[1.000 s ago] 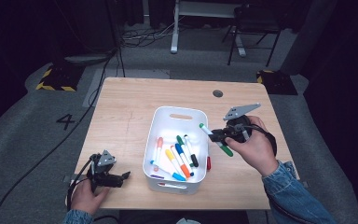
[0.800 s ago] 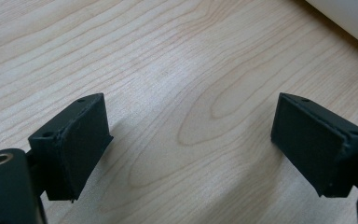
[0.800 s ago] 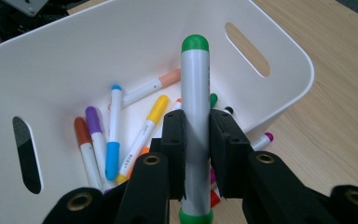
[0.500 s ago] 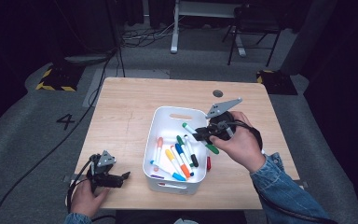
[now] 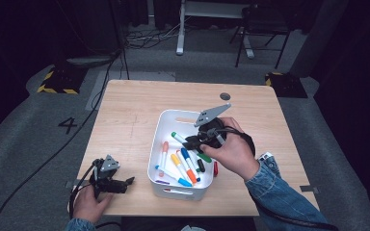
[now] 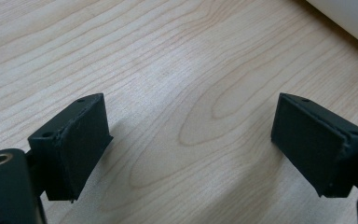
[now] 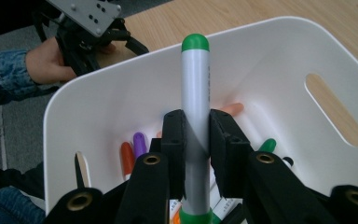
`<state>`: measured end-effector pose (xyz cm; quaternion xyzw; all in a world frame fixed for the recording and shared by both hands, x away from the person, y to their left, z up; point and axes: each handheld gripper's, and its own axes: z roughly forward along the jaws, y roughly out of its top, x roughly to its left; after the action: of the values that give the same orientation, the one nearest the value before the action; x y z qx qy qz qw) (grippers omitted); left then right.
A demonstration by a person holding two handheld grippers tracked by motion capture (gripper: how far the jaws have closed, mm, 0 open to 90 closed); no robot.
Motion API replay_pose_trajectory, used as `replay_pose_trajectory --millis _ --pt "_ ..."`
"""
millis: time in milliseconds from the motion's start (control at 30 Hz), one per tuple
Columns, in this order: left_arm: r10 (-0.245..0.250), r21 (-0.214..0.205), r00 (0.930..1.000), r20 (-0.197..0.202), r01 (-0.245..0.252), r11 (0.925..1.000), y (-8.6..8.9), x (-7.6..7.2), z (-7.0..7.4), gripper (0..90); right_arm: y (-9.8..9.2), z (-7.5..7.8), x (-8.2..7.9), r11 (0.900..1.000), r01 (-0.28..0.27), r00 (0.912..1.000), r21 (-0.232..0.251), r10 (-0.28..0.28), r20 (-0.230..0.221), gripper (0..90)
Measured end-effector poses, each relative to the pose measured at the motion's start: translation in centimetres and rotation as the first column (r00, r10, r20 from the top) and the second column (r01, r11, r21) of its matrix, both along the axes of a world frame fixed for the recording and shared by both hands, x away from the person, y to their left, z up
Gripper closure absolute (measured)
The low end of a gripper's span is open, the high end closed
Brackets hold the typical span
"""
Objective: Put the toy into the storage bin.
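A white bin [image 5: 161, 126] stands in the middle of the wooden table [image 5: 125, 115] and holds several coloured markers [image 5: 180, 165]. Over the bin, my right gripper [image 5: 191, 143] is shut on a grey marker with green caps [image 5: 178, 137]. In the right gripper view that marker [image 7: 196, 102] stands up between the jaws of the right gripper [image 7: 196, 140], above the bin [image 7: 270, 60]. My left gripper [image 5: 125, 183] rests open near the table's front left corner. In the left gripper view its fingers [image 6: 72, 142] stand wide apart over bare wood.
A red marker [image 5: 215, 168] lies on the table just right of the bin. A round dark hole [image 5: 225, 96] sits in the tabletop behind the bin. Chairs and cables stand on the grey floor beyond the table. A floor mark "4" [image 5: 69, 125] lies to the left.
My right gripper has carried the green-capped marker leftward, from beside the bin's right edge to over its inside. The left gripper has stayed put.
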<state>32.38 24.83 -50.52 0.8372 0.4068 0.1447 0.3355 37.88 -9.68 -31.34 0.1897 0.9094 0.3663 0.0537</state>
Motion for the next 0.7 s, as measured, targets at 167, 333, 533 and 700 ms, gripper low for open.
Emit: replay_pose_trajectory --millis 167,333,533,700 --pt "0.000 -0.001 1.0000 -0.001 0.000 1.0000 0.0 0.0 0.0 11.5 0.1 -1.3 0.5 0.9992 0.003 0.9999 -0.039 -0.003 -0.013 77.0" --pt "-0.002 0.003 1.0000 0.001 0.002 1.0000 0.0 0.0 0.0 11.5 0.6 -2.5 0.3 0.9972 -0.017 0.9993 -0.073 0.014 -0.035 77.0" --pt "0.000 0.000 1.0000 -0.001 0.000 1.0000 0.0 0.0 0.0 11.5 1.0 -3.3 0.1 0.9928 -0.030 0.9987 -0.116 0.025 -0.044 77.0" --pt "-0.002 0.003 1.0000 0.001 0.002 1.0000 0.0 0.0 0.0 11.5 1.5 -4.1 0.0 0.9871 -0.067 0.9975 -0.146 0.063 -0.033 77.0"
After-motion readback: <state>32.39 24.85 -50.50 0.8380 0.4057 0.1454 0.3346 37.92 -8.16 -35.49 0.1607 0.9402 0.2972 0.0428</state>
